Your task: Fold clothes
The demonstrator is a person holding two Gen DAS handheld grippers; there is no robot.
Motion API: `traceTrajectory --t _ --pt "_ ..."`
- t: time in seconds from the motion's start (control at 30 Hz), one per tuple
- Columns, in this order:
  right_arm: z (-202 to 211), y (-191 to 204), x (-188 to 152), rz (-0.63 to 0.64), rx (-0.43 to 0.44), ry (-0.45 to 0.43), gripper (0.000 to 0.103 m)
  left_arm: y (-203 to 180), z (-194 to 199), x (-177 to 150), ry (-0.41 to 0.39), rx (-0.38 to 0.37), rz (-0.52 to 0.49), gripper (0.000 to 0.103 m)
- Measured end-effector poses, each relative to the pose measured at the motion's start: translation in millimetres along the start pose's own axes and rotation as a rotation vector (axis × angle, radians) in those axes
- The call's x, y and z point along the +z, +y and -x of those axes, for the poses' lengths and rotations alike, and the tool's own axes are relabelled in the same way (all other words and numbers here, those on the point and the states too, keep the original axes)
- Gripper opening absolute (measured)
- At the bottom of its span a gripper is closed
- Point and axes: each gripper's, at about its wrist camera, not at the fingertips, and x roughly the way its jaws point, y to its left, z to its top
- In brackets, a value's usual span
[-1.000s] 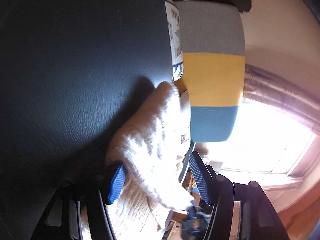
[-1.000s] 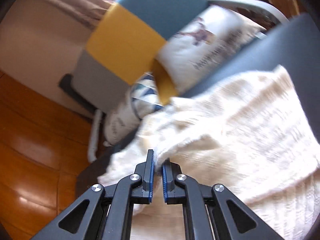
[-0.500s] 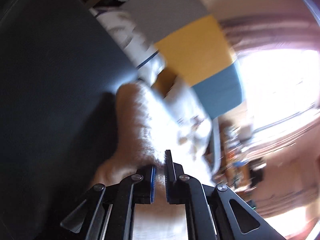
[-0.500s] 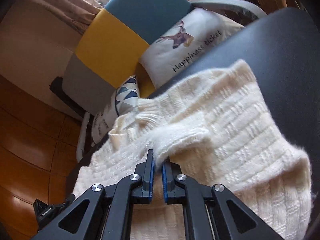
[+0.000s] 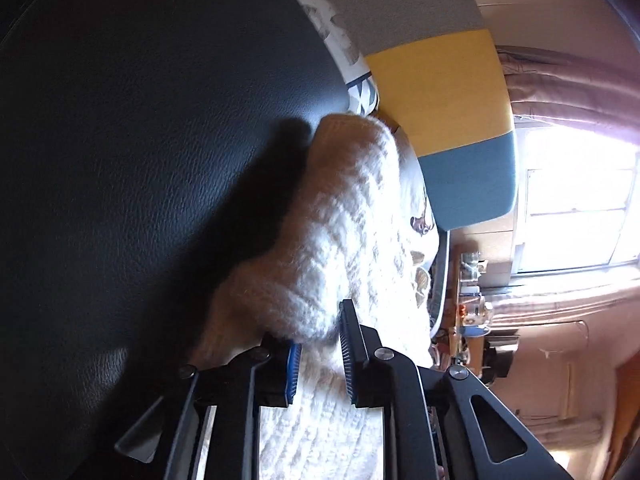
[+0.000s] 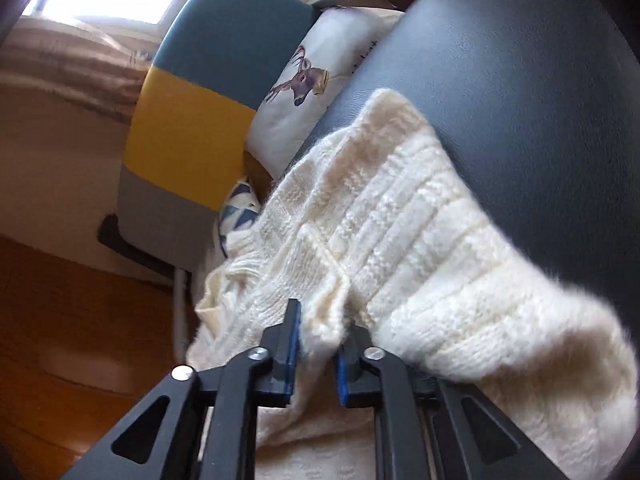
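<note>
Both the left gripper (image 5: 318,354) & right gripper (image 6: 318,354), pinched tight on the cream chunky-knit sweater (image 6: 420,248) half a sec ago, now stand apart w/ knit loose between the jaws, so the fold's laid on the black leather-look tabletop (image 6: 520,92), prob. done.

Both grippers are held low and point forward along their black finger linkages. The left gripper (image 5: 318,350) has its jaws parted a little, with a fold of the cream sweater (image 5: 344,216) bunched between the blue-padded fingers (image 5: 293,372). The right gripper (image 6: 318,350) stands much the same: jaws slightly apart, a tuft of the knit sitting in the gap, the pads not pressed together. Whether either one actually pinches the cloth is hard to say.
</note>
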Motion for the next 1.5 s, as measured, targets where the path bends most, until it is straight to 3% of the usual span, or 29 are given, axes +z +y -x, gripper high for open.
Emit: traceTrajectory --t 0.07,0.27,0.43,0.53,0.73,0.8,0.83,0.9,0.97,1.2,1.33,1.4,1.47,1.5 --pt "-3 29 6 0.195 -0.103 0.008 0.007 -4 9 -3 -0.032 0.035 -0.054 0.011" --pt "-26 42 -2 0.441 -0.337 0.043 0.007 0 15 -11 -0.055 0.124 -0.153 0.010" --pt "-17 25 -3 0.385 -0.252 0.005 0.006 7 15 -5 -0.020 0.081 -0.132 0.010" --pt "-17 18 1 0.345 -0.197 0.003 0.007 20 27 -4 0.024 -0.029 -0.051 0.010" --pt "-5 9 13 0.203 -0.107 0.055 0.021 30 74 10 -0.024 -0.050 -0.060 0.011" --pt "12 18 14 0.229 -0.141 0.002 0.023 30 79 16 -0.028 -0.049 -0.040 0.017" --pt "21 22 14 0.243 -0.159 -0.025 0.023 32 76 18 -0.008 -0.067 -0.009 0.026" --pt "41 40 11 0.327 -0.232 -0.118 0.025 44 76 18 0.019 -0.126 0.066 0.032" --pt "51 61 7 0.405 -0.226 -0.149 0.027 41 66 18 0.064 -0.164 0.101 0.037" --pt "7 115 -23 0.589 -0.170 0.017 0.027 23 24 4 0.211 -0.216 0.199 0.044" --pt "-24 115 -33 0.610 -0.219 0.039 0.027 28 21 14 0.096 -0.126 0.231 0.049" --pt "-28 114 -32 0.641 -0.309 0.016 0.027 34 23 20 0.033 -0.139 0.273 0.049" --pt "-33 112 -31 0.671 -0.400 -0.007 0.025 31 28 24 -0.026 -0.142 0.248 0.041" --pt "-36 108 -30 0.691 -0.453 0.006 0.025 24 31 23 -0.050 -0.128 0.190 0.030"
